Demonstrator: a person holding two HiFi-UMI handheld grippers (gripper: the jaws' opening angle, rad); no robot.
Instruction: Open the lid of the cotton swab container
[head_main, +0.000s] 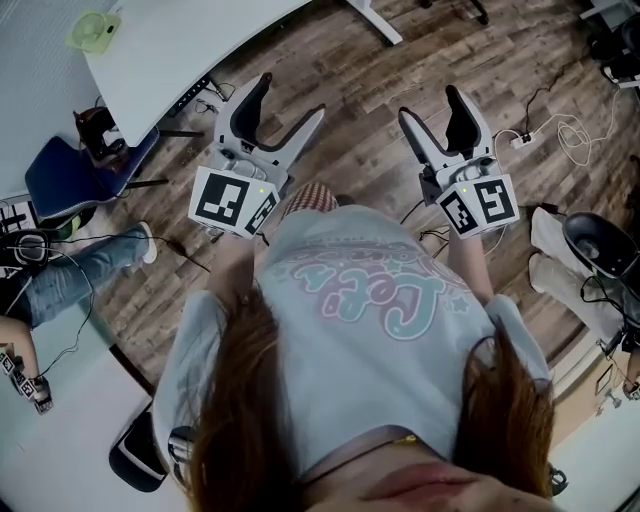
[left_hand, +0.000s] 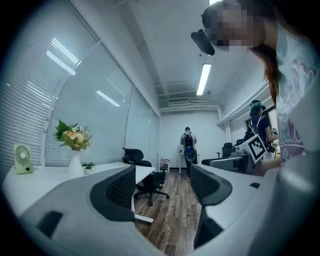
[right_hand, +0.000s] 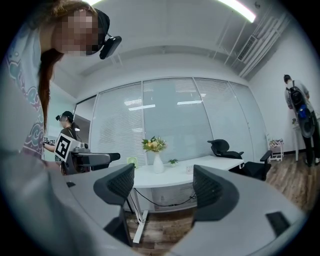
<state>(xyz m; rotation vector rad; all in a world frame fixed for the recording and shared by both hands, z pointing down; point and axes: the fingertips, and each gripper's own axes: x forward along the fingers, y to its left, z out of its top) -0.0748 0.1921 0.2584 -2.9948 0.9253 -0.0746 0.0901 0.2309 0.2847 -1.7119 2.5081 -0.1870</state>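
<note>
No cotton swab container shows in any view. In the head view both grippers are held out in front of the person's chest, above a wooden floor. My left gripper (head_main: 290, 100) stands open with nothing between its jaws, and in its own view the left gripper (left_hand: 162, 187) looks down a long office room. My right gripper (head_main: 430, 103) is open and empty too. In the right gripper view, the right gripper (right_hand: 164, 187) faces a white desk (right_hand: 170, 172) that carries a vase of flowers (right_hand: 154, 150).
A white table (head_main: 180, 40) with a small green fan (head_main: 93, 30) stands at the far left, a blue chair (head_main: 70, 170) beside it. Cables (head_main: 560, 130) lie on the floor at the right. A seated person's leg (head_main: 80, 270) is at the left. Another person (left_hand: 188, 145) stands far down the room.
</note>
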